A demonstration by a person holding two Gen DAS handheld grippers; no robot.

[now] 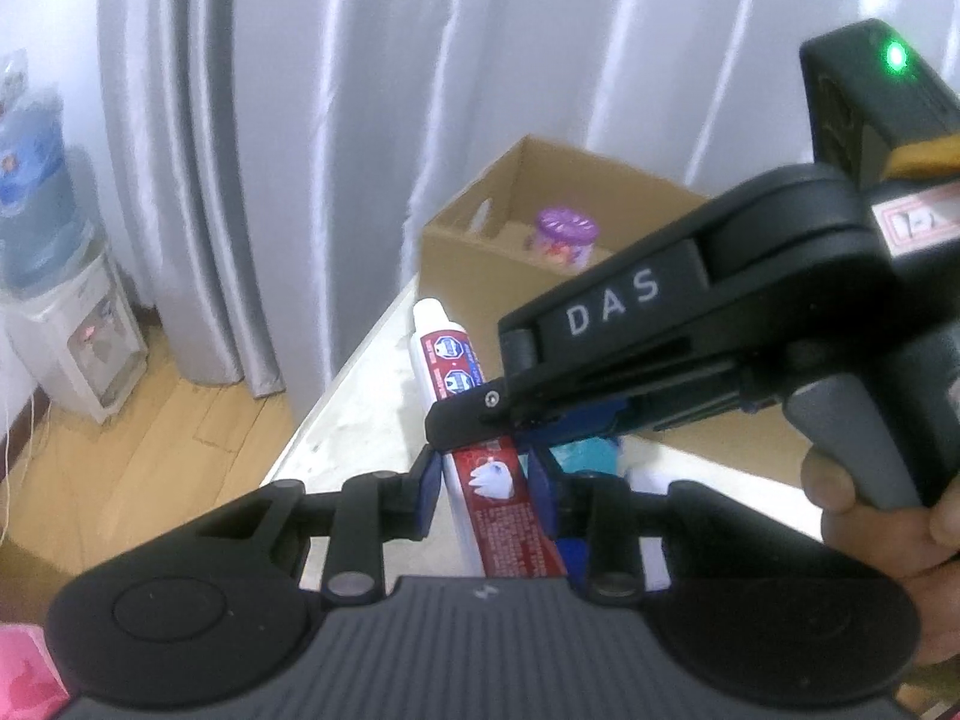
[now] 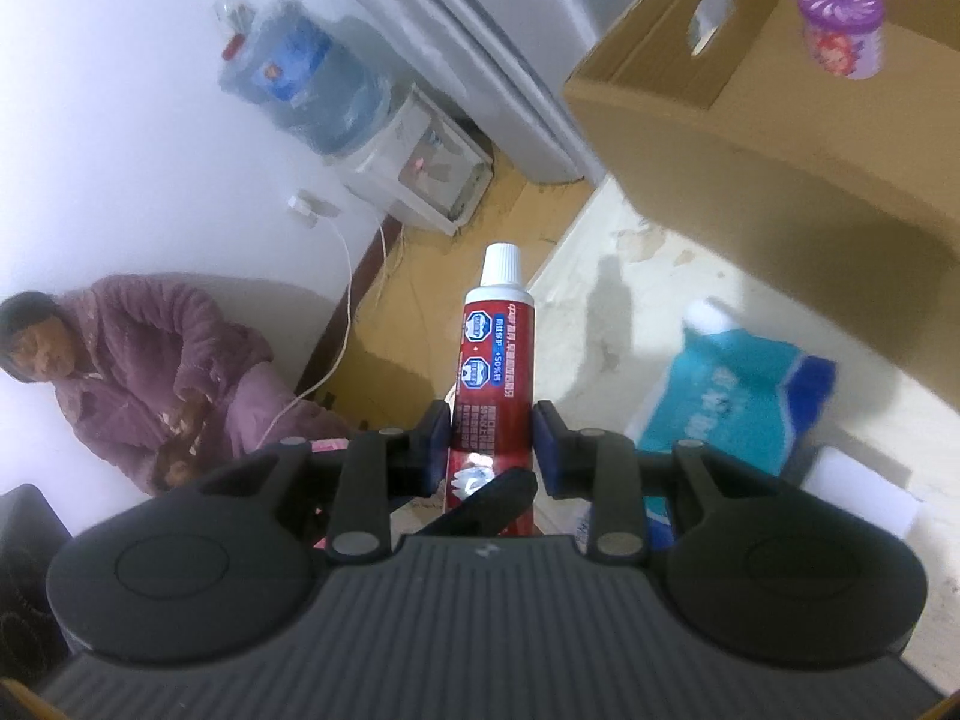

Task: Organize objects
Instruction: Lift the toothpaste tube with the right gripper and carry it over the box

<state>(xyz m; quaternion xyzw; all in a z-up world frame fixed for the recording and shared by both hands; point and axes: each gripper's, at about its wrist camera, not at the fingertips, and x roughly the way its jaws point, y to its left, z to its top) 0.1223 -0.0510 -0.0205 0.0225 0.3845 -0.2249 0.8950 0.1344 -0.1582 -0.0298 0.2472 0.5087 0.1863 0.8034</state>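
A red toothpaste tube [image 1: 444, 354] with a white cap is held up over the white table [image 1: 360, 420] by both grippers. My left gripper [image 1: 486, 480] is shut on its lower part, blue pads pressing each side. My right gripper [image 1: 474, 414] comes in from the right and clamps the tube just above that. In the right wrist view the tube [image 2: 495, 348] stands upright between the blue pads of the right gripper [image 2: 492, 447], cap pointing away. One of the left gripper's black fingers [image 2: 498, 495] crosses the tube's lower end.
An open cardboard box [image 2: 750, 138] stands on the table behind the tube, with a purple-lidded jar [image 2: 840, 30] inside. A teal pack [image 2: 720, 402] lies on the table beside it. Off the table stand a water dispenser [image 2: 420, 174], grey curtains and a seated person [image 2: 138, 360].
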